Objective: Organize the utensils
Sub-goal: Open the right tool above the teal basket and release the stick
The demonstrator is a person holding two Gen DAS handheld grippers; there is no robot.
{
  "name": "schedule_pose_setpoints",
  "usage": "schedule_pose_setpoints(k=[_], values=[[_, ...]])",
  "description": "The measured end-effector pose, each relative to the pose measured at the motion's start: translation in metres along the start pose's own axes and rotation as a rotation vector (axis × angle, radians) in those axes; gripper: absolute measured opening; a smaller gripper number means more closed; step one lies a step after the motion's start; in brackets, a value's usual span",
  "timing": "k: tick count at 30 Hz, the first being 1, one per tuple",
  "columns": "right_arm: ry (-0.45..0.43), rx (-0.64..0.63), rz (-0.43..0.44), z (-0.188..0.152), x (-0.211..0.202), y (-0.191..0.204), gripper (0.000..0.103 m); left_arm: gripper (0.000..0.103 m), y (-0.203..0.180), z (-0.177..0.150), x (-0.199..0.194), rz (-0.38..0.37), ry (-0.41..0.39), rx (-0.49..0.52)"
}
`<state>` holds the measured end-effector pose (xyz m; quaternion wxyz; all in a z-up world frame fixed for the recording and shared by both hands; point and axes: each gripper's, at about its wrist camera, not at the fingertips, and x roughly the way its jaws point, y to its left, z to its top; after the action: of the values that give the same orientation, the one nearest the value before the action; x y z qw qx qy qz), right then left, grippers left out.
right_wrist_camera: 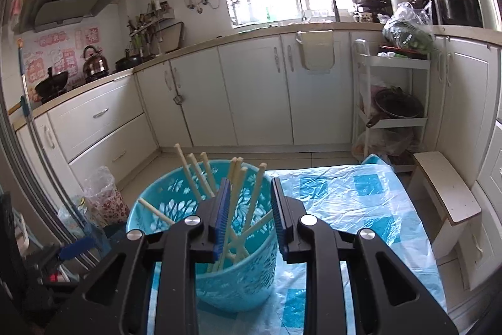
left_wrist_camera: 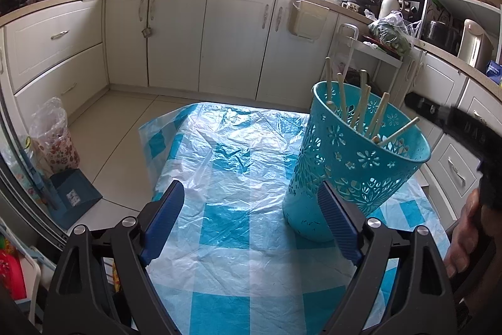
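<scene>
- Left wrist view: left tongs (left_wrist_camera: 251,218) wide apart, empty, just beside turquoise basket (left_wrist_camera: 351,165) on desk (left_wrist_camera: 226,240).
- Right tongs (right_wrist_camera: 251,215) partly apart above basket rim, gripping nothing.
- Chopsticks (right_wrist_camera: 235,197) stand inside basket.

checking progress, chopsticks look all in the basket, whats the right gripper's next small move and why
Probably lift the right gripper back from the teal basket: its fingers stand apart over the rim, pressing on nothing, and the chopsticks already stand inside. No loose utensil shows on the tablecloth.
</scene>
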<state>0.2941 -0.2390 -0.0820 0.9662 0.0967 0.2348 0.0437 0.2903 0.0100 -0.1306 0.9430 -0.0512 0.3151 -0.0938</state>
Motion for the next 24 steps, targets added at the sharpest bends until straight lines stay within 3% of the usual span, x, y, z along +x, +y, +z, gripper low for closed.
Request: schedule_pose_setpoints(k=[3, 7, 15, 20, 22, 24], values=[[-0.016, 0.044, -0.031, 0.004, -0.004, -0.005, 0.036, 0.083, 0.001, 0.000, 0.001, 0.003, 0.003, -0.005], [0.035, 0.064, -0.023, -0.002, 0.010, -0.006, 0.037, 0.083, 0.002, 0.001, 0.000, -0.003, 0.001, -0.012], [0.040, -0.017, 0.101, -0.008, 0.007, 0.021, 0.041, 0.083, 0.000, 0.001, 0.000, -0.003, 0.004, -0.017], [0.041, -0.052, 0.114, -0.010, 0.002, 0.027, 0.052, 0.083, -0.002, 0.000, 0.001, -0.003, 0.007, -0.005], [0.091, -0.028, 0.187, -0.012, 0.005, 0.027, 0.052, 0.083, -0.002, -0.001, 0.002, -0.003, 0.010, -0.006], [0.098, -0.087, 0.235, -0.015, 0.001, 0.039, 0.052, 0.083, -0.002, -0.001, 0.002, -0.002, 0.013, -0.008]])
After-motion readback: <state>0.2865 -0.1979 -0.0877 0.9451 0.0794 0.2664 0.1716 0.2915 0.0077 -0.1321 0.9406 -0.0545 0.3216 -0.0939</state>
